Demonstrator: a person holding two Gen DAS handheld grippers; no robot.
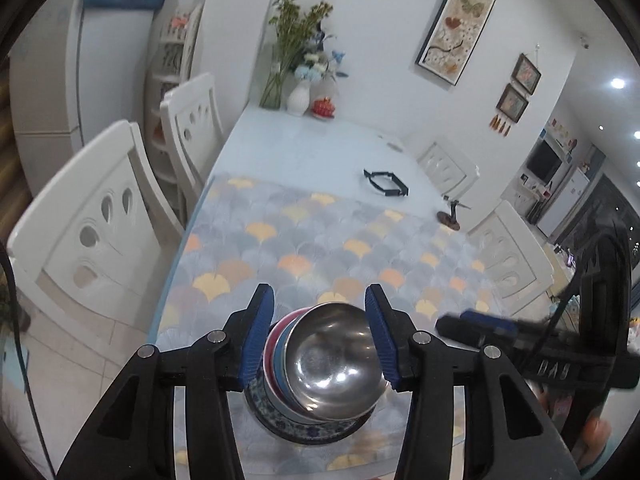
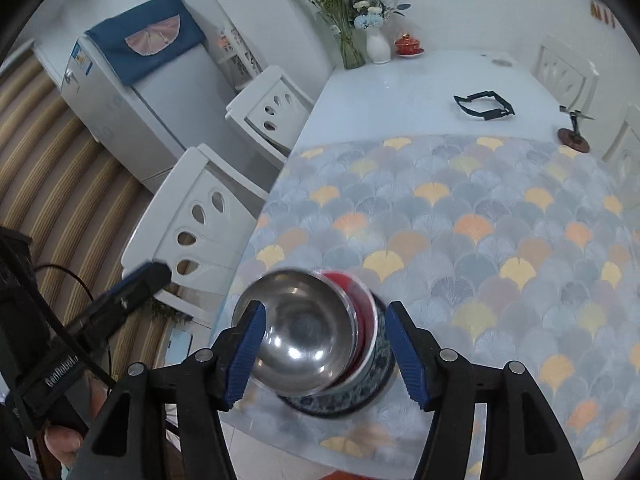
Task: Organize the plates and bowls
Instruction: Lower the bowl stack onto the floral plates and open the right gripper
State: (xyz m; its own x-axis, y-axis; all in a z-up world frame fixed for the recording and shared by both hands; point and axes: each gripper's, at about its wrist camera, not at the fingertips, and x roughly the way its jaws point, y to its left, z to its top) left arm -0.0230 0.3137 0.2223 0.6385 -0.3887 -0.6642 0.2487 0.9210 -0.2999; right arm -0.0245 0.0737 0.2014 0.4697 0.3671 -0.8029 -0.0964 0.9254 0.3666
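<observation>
A steel bowl [image 1: 338, 360] tops a stack of nested bowls on a blue-patterned plate [image 1: 308, 426], near the table's [image 1: 312, 148] near edge on the fan-print mat [image 1: 320, 240]. The left gripper [image 1: 320, 336] and right gripper [image 2: 326, 350] each hang over it, jaws apart, pads flanking the stack; whether they touch it is unclear

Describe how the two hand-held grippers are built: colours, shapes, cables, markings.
The left hand-held gripper and the right hand-held gripper look alike: black angular linkage arms with silver round pivot pins, each ending in blue ribbed pads. Seen from the other camera, each has a black body with white lettering, too blurred to read, a blue panel and a black cable.
</observation>
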